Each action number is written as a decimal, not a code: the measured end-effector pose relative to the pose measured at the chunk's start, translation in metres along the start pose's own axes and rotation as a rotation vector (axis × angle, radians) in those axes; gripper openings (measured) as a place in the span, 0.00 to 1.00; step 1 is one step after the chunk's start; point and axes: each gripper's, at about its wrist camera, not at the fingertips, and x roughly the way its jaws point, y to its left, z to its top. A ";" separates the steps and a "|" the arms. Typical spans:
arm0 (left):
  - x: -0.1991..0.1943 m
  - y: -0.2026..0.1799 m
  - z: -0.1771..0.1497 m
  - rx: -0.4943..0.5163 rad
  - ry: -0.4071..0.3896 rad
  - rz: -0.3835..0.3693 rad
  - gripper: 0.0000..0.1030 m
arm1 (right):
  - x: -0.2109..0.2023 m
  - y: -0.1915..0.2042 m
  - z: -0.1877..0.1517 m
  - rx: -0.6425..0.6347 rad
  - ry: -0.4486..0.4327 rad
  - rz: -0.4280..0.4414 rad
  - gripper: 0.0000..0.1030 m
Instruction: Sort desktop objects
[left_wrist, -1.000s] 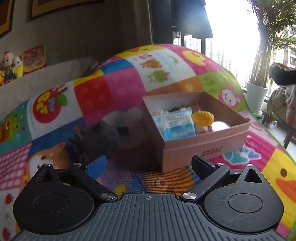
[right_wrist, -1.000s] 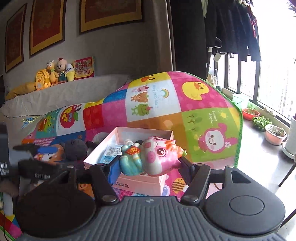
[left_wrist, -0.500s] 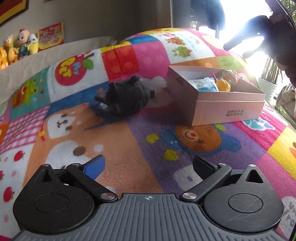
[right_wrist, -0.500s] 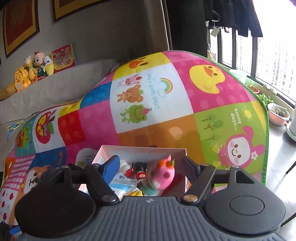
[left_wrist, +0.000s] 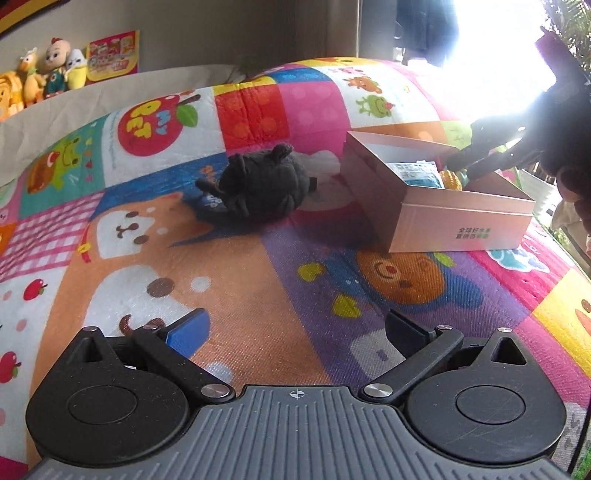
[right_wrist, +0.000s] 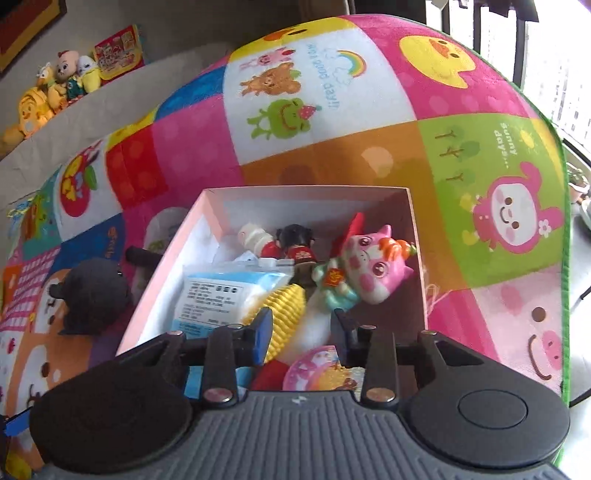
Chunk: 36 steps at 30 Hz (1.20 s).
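A pink cardboard box (right_wrist: 210, 218) stands on the colourful play mat (right_wrist: 332, 147). It holds a pink pig toy (right_wrist: 369, 262), a red and black figurine (right_wrist: 295, 245), a blue wipes packet (right_wrist: 218, 295), a yellow ribbed toy (right_wrist: 286, 314) and a round pink item (right_wrist: 317, 371). My right gripper (right_wrist: 301, 326) is open and empty, above the box's near end. A dark grey plush toy (left_wrist: 260, 184) lies on the mat left of the box (left_wrist: 458, 221); it also shows in the right wrist view (right_wrist: 90, 295). My left gripper (left_wrist: 295, 328) is open and empty, low over the mat.
Several stuffed toys (left_wrist: 44, 77) and a colourful card (left_wrist: 112, 55) sit on a beige ledge behind the mat. The right gripper (left_wrist: 517, 147) appears dark against a bright window over the box. A green mat edge (right_wrist: 567, 258) borders the floor at right.
My right gripper let go of the pink pig toy, which now lies in the box, then lowered over it with narrower jaws. My left gripper pulled back from the box and plush.
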 end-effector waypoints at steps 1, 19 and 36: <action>0.000 0.000 0.000 -0.002 0.002 0.002 1.00 | -0.005 0.000 0.001 0.006 0.001 0.045 0.34; 0.006 0.005 0.000 -0.037 0.041 0.011 1.00 | 0.023 -0.029 0.017 0.170 0.016 -0.020 0.35; 0.016 0.036 0.019 -0.110 -0.090 0.002 1.00 | 0.069 0.146 0.078 -0.163 0.101 0.136 0.46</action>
